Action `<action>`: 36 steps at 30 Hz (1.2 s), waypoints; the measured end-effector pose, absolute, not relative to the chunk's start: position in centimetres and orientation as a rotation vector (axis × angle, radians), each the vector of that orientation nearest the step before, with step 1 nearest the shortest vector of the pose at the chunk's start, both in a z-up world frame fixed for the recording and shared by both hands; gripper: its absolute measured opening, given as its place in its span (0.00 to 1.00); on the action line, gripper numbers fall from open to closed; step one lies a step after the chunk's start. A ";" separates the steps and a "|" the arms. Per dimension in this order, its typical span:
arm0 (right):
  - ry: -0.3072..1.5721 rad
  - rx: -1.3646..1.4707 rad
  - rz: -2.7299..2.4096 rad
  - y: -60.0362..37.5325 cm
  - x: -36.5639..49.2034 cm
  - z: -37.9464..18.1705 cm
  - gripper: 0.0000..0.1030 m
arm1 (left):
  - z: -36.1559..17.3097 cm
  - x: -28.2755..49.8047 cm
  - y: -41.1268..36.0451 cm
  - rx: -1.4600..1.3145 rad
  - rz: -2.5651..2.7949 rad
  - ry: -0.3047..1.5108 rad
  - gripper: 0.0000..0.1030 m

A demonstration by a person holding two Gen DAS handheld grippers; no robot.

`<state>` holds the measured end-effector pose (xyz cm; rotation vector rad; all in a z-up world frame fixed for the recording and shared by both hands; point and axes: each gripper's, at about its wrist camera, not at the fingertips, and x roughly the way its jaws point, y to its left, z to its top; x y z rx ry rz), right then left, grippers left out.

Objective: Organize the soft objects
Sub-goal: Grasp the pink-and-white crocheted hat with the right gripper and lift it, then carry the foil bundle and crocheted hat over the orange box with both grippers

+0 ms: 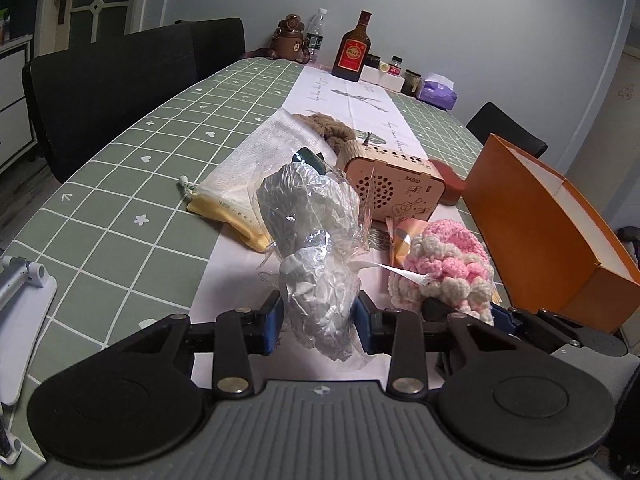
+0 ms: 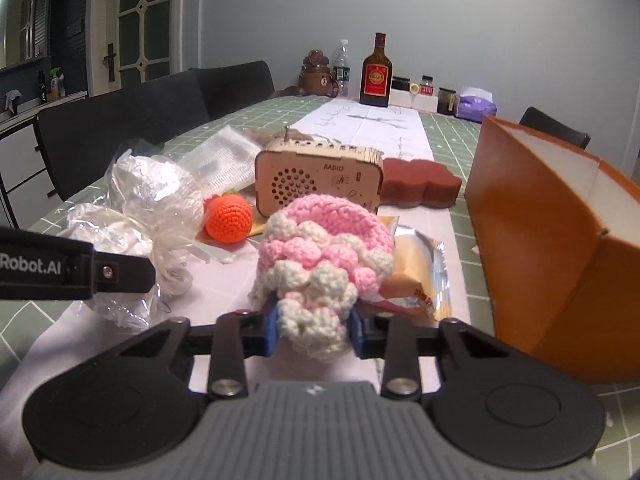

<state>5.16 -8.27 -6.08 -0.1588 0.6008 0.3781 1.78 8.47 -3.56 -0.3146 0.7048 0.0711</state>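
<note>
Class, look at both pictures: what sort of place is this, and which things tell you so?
Most likely a home dining room: a long table with a green checked cloth, dark chairs along it, and a panelled door behind. A bottle stands at the far end.

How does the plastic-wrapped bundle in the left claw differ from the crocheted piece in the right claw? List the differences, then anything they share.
1. The plastic-wrapped bundle is silvery grey under shiny, crinkled clear film; the crocheted piece is matte pink and cream yarn.
2. The bundle stands tall and narrow; the crocheted piece is a squat, rounded dome with bobbled rows.

Shared: both look soft, and each is pinched at its near end, by the left claw and the right claw.
</note>
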 end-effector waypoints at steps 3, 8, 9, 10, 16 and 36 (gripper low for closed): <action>0.577 -0.167 0.393 -8.8 4.2 -5.3 0.29 | -3.2 1.4 8.3 -0.313 0.064 0.690 0.41; 0.520 -0.173 0.416 -10.4 2.5 -3.1 0.29 | -2.3 0.6 7.8 -0.318 0.042 0.670 0.41; 0.515 -0.181 0.422 -10.7 2.3 -2.7 0.29 | -2.0 0.5 7.7 -0.318 0.039 0.664 0.41; 0.511 -0.193 0.429 -11.0 2.0 -2.1 0.29 | -1.6 0.3 7.6 -0.313 0.036 0.659 0.41; 0.490 -0.190 0.469 -13.9 1.1 1.4 0.29 | 0.9 0.0 6.2 -0.284 -0.007 0.619 0.41; 0.439 -0.326 0.365 -25.8 4.7 11.7 0.30 | 8.5 6.2 -4.6 -0.220 -0.313 0.582 0.39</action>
